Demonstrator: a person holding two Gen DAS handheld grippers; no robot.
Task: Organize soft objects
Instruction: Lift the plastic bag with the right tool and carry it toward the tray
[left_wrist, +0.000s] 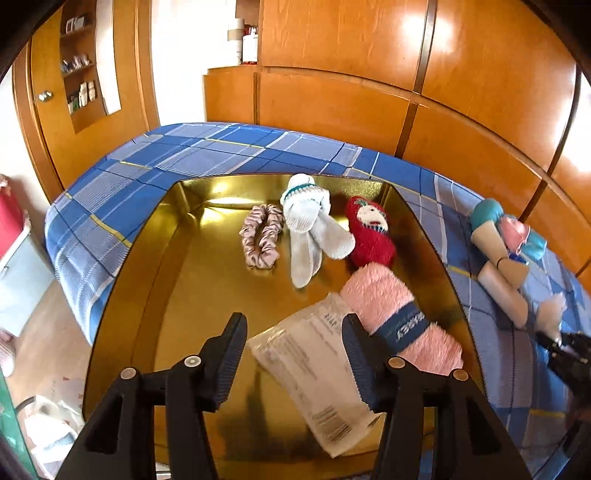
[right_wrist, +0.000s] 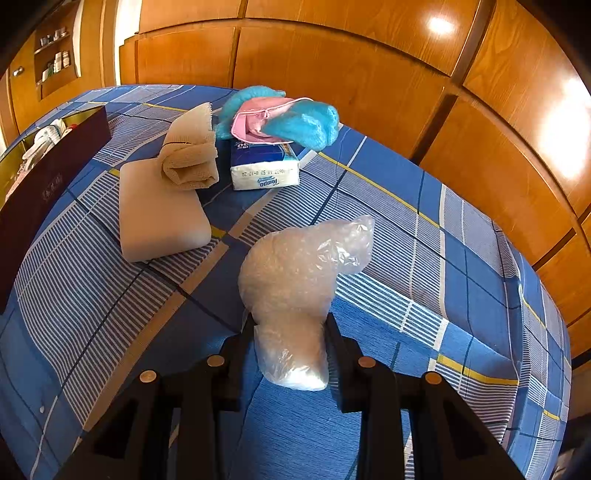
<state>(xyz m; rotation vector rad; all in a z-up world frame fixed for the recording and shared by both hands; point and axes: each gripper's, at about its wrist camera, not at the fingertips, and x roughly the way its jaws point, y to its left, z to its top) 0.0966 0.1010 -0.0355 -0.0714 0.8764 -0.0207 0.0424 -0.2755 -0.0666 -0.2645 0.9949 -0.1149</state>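
Right gripper (right_wrist: 290, 328) jaws pinching plastic bag (right_wrist: 299, 280) — gold tray (left_wrist: 147, 280) lies leftward; left gripper (left_wrist: 293, 354) jaws spread, empty.

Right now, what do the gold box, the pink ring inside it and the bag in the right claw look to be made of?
Shiny gold rectangular box: likely metal or foil-lined card, since it mirrors light and objects.
Dusty-pink ruffled scrunchie ring: seemingly satin fabric, gathered with a soft sheen.
Clear crinkled plastic bag gripped by the right claw: thin glossy film; its whitish filling is unclear.
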